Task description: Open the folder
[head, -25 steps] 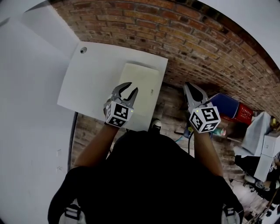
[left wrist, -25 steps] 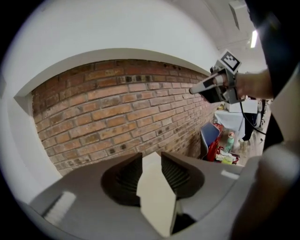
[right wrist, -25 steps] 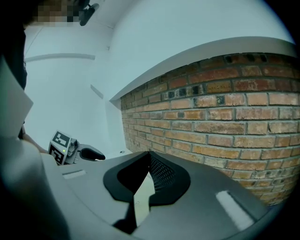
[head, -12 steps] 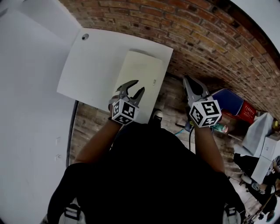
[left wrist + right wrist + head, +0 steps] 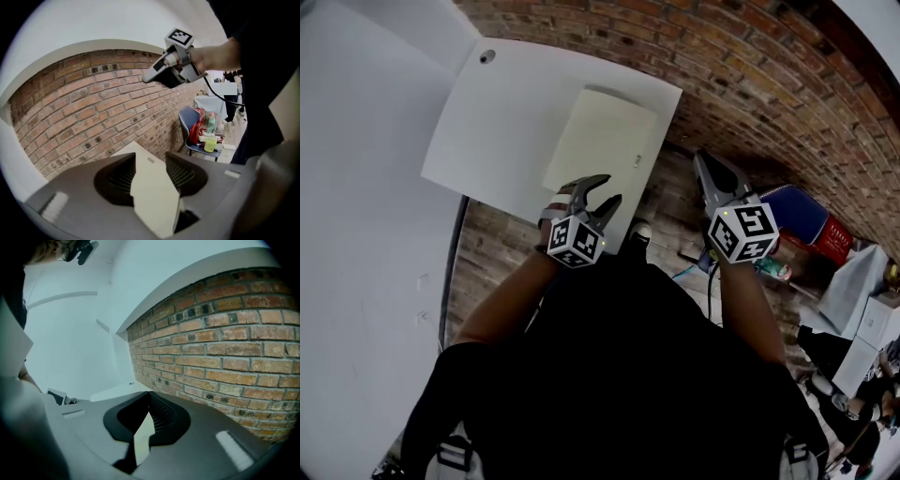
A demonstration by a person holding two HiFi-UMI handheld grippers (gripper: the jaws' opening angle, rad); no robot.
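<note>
Saw a white table (image 5: 487, 141) filling the left side, with a round hole (image 5: 487, 56) at its far left corner. Found the cream folder (image 5: 602, 141) lying flat and shut toward the table's right edge, its long sides running from the far edge toward the near one. Found the left gripper (image 5: 610, 190) at the table's near edge, over the folder's near end, tilted downward. Read its jaws as apart, having just been opening wider. Through the left gripper view, saw the folder (image 5: 152, 187) in the gap between the ribbed pads (image 5: 177, 173), neither pad pressing on it. Placed the right gripper (image 5: 703, 164) past the table's right edge, off the table altogether, with brickwork (image 5: 741, 66) behind it. Read its jaws as closed tip to tip in the right gripper view, gripping nothing. Spotted that same right gripper (image 5: 161, 70) high in the left gripper view, well apart from the folder. Noticed, farthest right, a blue chair (image 5: 787, 220) beside the brickwork, carrying a red bag (image 5: 196, 133) and a green bottle (image 5: 211, 143).
</note>
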